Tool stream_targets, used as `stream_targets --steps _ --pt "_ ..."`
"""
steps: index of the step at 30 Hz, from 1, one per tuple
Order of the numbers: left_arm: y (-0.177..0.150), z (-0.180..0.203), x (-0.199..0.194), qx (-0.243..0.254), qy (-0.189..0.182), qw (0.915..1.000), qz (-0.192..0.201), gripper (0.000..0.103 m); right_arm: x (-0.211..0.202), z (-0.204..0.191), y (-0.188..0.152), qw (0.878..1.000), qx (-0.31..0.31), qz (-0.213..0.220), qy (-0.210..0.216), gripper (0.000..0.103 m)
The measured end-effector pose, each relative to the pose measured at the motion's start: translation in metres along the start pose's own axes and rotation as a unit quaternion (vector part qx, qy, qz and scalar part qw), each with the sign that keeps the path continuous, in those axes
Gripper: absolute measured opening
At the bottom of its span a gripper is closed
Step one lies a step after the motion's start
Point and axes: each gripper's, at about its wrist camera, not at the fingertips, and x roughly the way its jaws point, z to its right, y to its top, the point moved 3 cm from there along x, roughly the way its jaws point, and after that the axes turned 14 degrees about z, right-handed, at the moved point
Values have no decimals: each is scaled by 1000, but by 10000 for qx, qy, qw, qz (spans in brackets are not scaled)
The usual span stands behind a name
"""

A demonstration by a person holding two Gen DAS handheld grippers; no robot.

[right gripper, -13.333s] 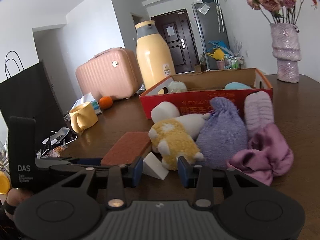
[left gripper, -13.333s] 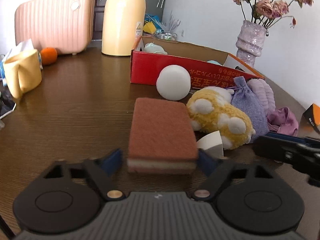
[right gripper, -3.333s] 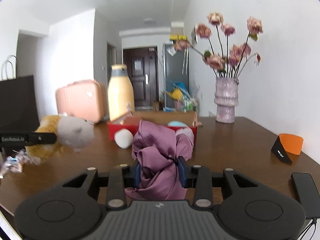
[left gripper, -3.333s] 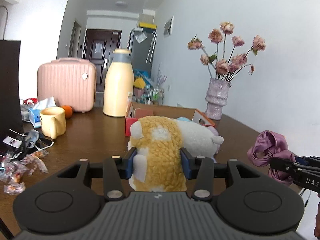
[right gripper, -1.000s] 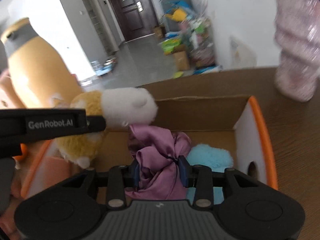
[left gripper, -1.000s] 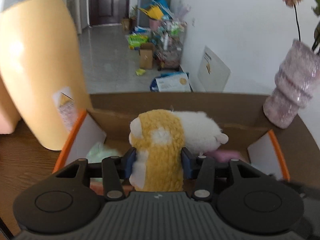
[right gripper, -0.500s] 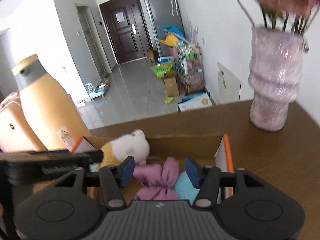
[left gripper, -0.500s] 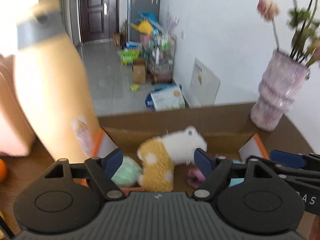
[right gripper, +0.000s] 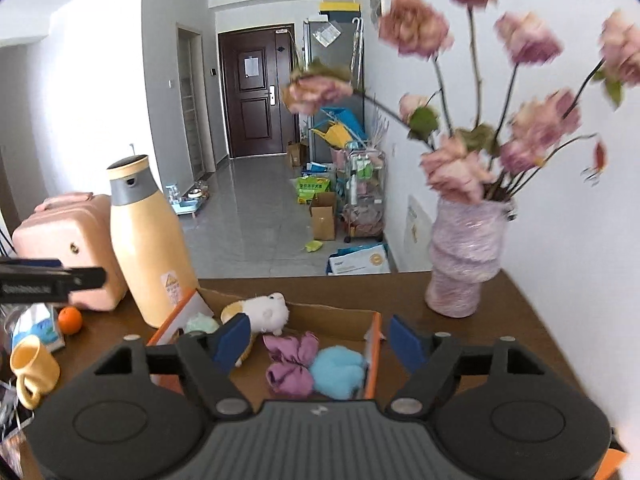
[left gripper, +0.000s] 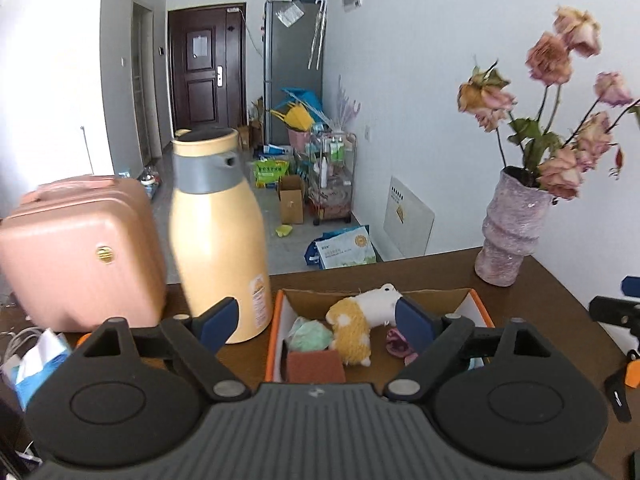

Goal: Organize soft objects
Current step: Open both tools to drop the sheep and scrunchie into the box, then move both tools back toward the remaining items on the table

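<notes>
cardboard box (left gripper: 478, 307) is the ref pt. left wrist view: left gripper (left gripper: 316, 320) jaws spread, empty, above box w/ plush (left gripper: 356, 324) and sponge (left gripper: 314, 366) inside. right wrist view: right gripper (right gripper: 320, 338) jaws spread, empty; purple cloth (right gripper: 290, 364) inside box. lift both straight up, clear of box rim, then go for next soft item.

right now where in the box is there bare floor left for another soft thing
Bare cardboard shows along the back wall of the box, behind the purple cloth and blue puff. The left end is crowded: plush toy, green puff.
</notes>
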Motion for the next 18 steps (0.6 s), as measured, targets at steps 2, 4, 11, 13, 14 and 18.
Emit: stream_targets --steps 2,4,11,13,14,18 --pt "-1 -4 -24 -4 11 10000 63 88 -21 0 1 10000 -60 38 -62 77" --pt "-3 -6 -44 -33 -49 9999 85 88 -40 -2 1 9999 -67 66 -91 77" --pt "-15 -5 -115 -24 -210 9985 502 89 -110 -13 -9 9979 -100 642 21 82" --pt "-24 -5 -141 -31 -230 9967 774 89 -132 -18 -18 9958 -167 895 12 83" --pt "-29 -4 -151 7 -240 9959 872 89 -142 -21 -25 9946 -232 1015 2 84" --pt "-62 0 -194 142 -199 9921 1234 90 -184 -29 -61 9888 -441 1428 -23 86"
